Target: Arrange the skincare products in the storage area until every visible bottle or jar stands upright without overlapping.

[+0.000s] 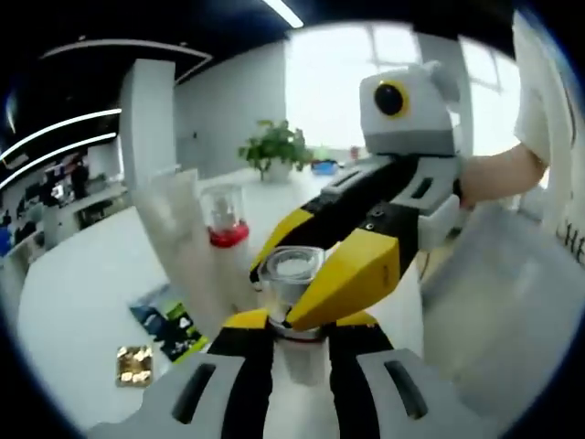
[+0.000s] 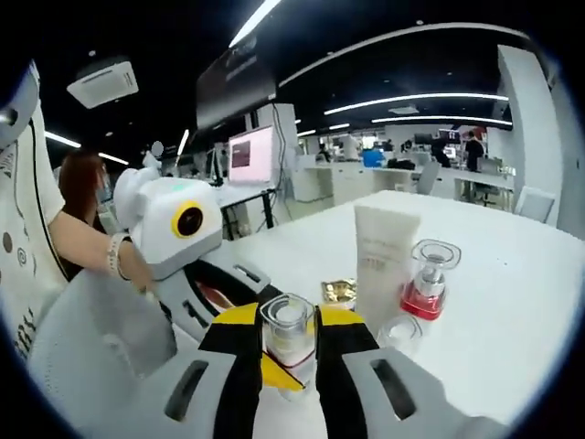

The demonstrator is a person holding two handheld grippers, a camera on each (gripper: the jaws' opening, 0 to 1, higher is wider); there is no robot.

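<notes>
From my left gripper view, the left tongs [image 1: 294,322] and the right tongs [image 1: 315,279], reaching in from the right with a bare forearm [image 1: 498,174] behind them, both close on one clear-capped bottle [image 1: 291,274] standing on the white desk [image 1: 82,293]. In my right gripper view that bottle [image 2: 289,340] sits clenched between the right tongs [image 2: 291,352], a person's wrist [image 2: 114,256] behind the left tool. Beyond stand a white tube [image 2: 384,265] and red-based bottle [image 2: 428,279], just beside each other, both upright.
</notes>
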